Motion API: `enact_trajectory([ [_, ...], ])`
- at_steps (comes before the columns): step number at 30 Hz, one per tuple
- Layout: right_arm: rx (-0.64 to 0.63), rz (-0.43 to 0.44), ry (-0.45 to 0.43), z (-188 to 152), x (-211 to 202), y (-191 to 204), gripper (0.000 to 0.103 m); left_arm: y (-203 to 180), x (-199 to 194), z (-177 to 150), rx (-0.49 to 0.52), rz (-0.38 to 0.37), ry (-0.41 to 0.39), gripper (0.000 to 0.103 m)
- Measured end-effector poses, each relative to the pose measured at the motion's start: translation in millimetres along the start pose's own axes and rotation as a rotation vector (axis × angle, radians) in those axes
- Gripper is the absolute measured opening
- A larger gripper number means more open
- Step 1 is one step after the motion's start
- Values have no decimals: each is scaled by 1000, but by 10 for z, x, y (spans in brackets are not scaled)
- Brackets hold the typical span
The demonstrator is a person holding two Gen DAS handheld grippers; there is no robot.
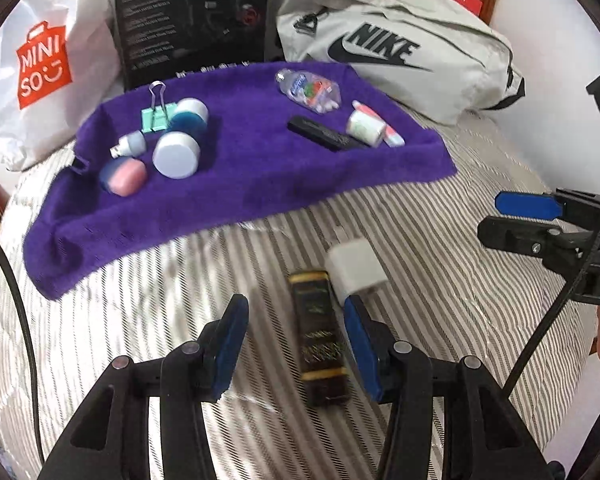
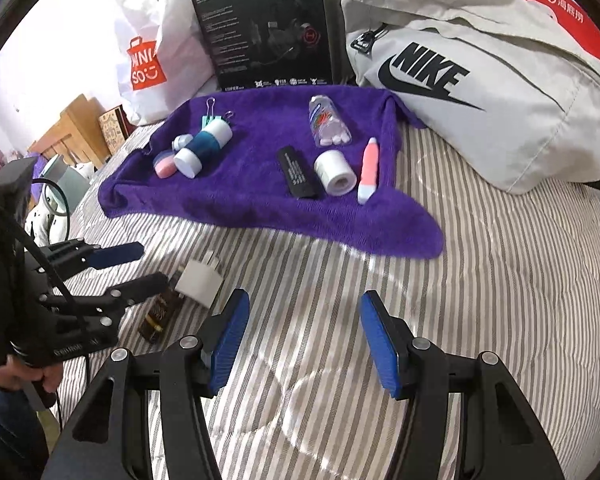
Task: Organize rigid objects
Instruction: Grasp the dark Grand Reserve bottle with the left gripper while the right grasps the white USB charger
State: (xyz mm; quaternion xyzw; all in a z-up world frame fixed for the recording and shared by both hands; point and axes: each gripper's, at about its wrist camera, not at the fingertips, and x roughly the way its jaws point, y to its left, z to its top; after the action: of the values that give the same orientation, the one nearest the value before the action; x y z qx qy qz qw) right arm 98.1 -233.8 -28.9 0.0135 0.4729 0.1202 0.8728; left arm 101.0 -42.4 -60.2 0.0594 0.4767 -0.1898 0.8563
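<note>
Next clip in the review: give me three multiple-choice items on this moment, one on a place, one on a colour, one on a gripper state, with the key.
1. Where does the dark brown gold-banded rectangular bottle lie?
A. On the purple towel
B. On the striped bedcover
C. Inside the grey bag

2. What colour is the metal binder clip on the fuzzy purple towel?
A. Mint green
B. Red
C. Yellow

3. How does the left hand-held gripper stand?
A. Shut on the white charger
B. Shut on nothing
C. Open, either side of the bottle

Key:
1 B, it rests on the striped bedcover beside the white plastic wall charger, off the towel.
2 A, its body is mint green with lilac wire handles.
3 C, its blue pads flank the bottle with gaps showing.
</note>
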Motion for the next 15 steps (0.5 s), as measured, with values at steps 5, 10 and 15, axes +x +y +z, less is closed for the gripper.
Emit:
enact_trajectory([
  [5,5,-8,10,-79,-17,-7,57,-77,57,-84,26,20,3,48],
  [10,5,-9,16,-111,-12,-13,57,-151,62,-103,57,71,-8,48],
  [15,4,-7,26,-123,20,-4,57,-89,36,-100,44,72,-19,23],
])
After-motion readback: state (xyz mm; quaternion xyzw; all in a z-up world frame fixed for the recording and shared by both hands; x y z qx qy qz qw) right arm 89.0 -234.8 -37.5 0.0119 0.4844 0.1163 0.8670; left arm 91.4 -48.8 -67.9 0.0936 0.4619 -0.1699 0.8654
